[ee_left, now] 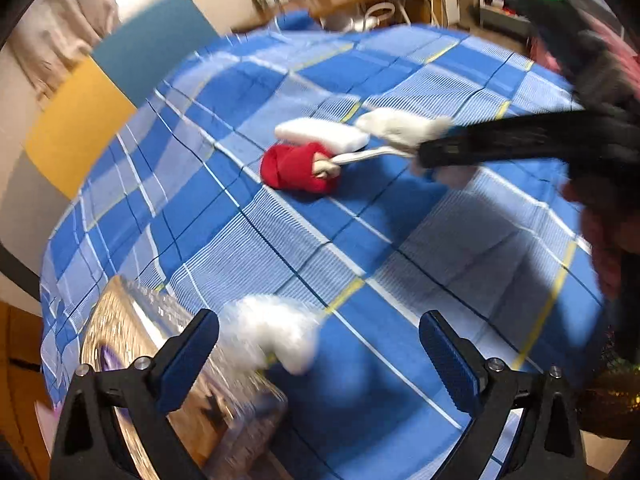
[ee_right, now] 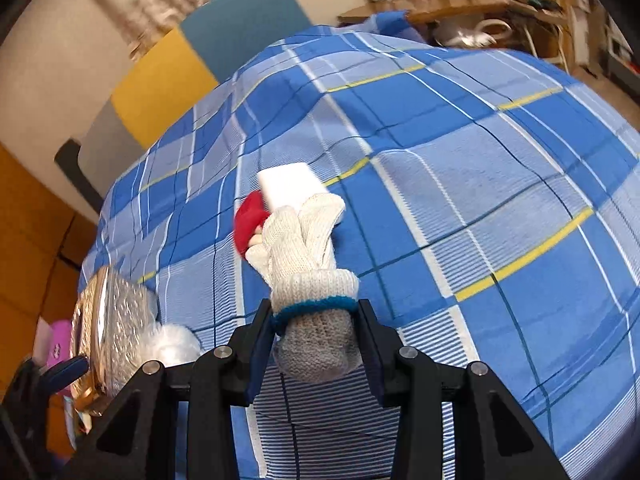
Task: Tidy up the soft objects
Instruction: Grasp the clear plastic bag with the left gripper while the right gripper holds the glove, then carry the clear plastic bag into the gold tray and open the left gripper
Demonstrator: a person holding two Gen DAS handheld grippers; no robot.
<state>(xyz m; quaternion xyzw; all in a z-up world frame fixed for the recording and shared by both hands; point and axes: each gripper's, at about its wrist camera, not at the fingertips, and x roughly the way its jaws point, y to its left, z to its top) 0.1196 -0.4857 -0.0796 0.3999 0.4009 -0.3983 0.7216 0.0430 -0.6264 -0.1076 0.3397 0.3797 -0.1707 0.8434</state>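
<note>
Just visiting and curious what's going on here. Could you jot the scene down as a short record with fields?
surface: blue plaid bedspread
right gripper: shut on white knit glove, at its cuff
left gripper: open, holding nothing
near left gripper: white fluffy wad
also on bedspread: red fabric bundle, white foam block
left edge: clear plastic container

Beyond my blue plaid bedspread (ee_right: pixel 460 184) I see a teal-and-yellow headboard (ee_right: pixel 192 52), beige curtains (ee_left: pixel 60 28) and cluttered wooden desks (ee_right: pixel 460 4).
</note>
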